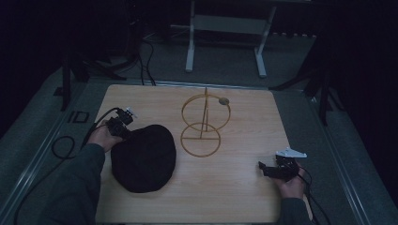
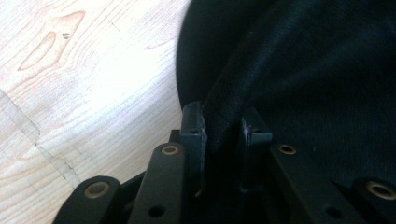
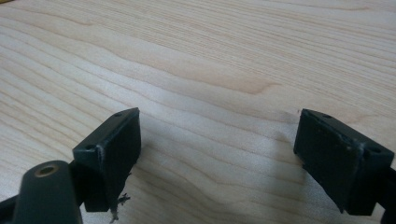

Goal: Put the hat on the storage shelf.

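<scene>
Black cloth hat point(image 1: 143, 158) lies flat on our wooden desk point(image 1: 244, 187), toward the left edge and nearer the front. Our left gripper point(image 1: 126, 131) clamps a fold of its upper left brim; in the left gripper view the jaws pinch the dark fabric point(image 2: 224, 116) between them. Just right of the hat stands a gold wire hat stand point(image 1: 203, 123), near the desk's middle. Our right gripper point(image 1: 265, 168) rests near the front right corner, jaws spread wide over bare wood.
</scene>
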A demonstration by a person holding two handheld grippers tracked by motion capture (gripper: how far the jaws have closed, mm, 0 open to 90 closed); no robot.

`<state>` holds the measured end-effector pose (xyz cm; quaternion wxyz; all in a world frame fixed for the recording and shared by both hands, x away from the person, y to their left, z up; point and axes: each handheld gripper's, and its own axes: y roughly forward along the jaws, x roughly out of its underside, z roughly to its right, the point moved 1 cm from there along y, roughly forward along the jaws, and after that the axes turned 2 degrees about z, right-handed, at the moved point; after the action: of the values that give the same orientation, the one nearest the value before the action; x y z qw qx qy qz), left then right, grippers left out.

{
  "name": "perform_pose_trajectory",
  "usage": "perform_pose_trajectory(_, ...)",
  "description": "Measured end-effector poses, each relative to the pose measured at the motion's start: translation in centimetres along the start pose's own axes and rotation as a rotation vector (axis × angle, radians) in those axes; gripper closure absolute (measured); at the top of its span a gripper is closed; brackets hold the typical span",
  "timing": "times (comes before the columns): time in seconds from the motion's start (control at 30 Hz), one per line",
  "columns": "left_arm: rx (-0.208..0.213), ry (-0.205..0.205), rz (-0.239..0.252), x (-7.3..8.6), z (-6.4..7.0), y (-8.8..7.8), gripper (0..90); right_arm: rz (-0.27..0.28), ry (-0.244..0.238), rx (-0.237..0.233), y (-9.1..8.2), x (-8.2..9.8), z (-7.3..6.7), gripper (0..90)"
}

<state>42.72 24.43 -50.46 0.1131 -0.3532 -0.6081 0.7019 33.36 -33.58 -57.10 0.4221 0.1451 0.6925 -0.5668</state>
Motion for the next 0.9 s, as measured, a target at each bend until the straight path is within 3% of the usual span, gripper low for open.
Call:
perform_pose_trajectory(0.2,0.031,-0.021,0.006,0.1,-0.4,-0.8,76.3,0.000,0.000,0.000,0.0,0.0,0.0,14.9)
perform_pose_trajectory(0.53,0.007,-0.027,0.021,-0.5,-0.6,-3.7,76.1,0.000,0.000,0.000,0.0,0.0,0.0,14.9)
perform_pose_trajectory(0.9,0.017,-0.045,0.048,-1.4,-0.9,-6.2,76.0,-0.001,0.000,0.000,0.0,0.0,0.0,14.9)
